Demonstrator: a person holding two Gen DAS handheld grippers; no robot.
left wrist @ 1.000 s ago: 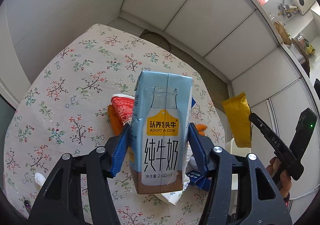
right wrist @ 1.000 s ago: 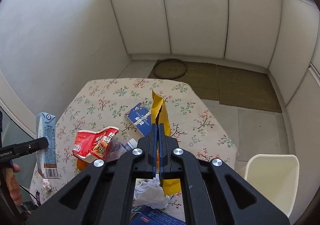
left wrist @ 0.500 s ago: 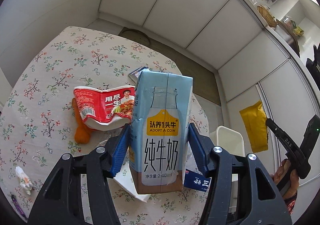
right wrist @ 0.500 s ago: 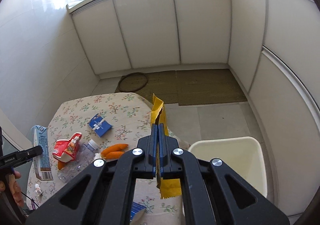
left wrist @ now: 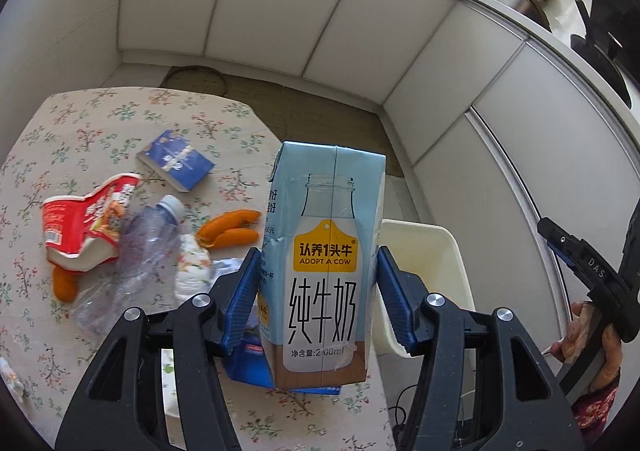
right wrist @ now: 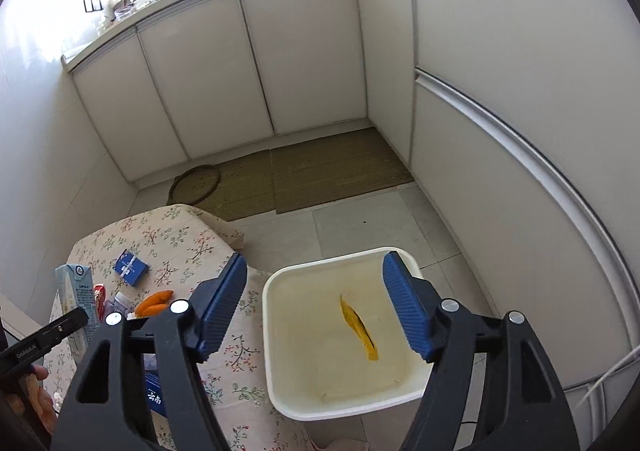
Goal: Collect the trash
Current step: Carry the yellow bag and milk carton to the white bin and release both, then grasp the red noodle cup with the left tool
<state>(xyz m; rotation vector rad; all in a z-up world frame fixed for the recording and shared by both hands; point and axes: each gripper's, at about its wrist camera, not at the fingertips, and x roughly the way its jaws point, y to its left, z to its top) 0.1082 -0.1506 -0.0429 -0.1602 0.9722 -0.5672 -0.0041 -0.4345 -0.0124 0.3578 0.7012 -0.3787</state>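
My left gripper (left wrist: 318,299) is shut on a light blue milk carton (left wrist: 326,251) and holds it upright above the table edge, beside the white trash bin (left wrist: 448,271). The carton also shows in the right wrist view (right wrist: 76,303). My right gripper (right wrist: 316,307) is open and empty, directly above the white trash bin (right wrist: 280,331). A yellow wrapper (right wrist: 358,327) lies inside the bin.
On the floral tablecloth (left wrist: 100,139) lie a red snack cup (left wrist: 80,223), a crushed clear bottle (left wrist: 140,247), orange peels (left wrist: 230,229), a blue box (left wrist: 176,165) and crumpled paper (left wrist: 192,271). White cabinets (right wrist: 280,63) and a woven floor mat (right wrist: 320,171) stand behind.
My right gripper opened and the yellow wrapper dropped into the bin. My left gripper swung right with the milk carton towards the bin.
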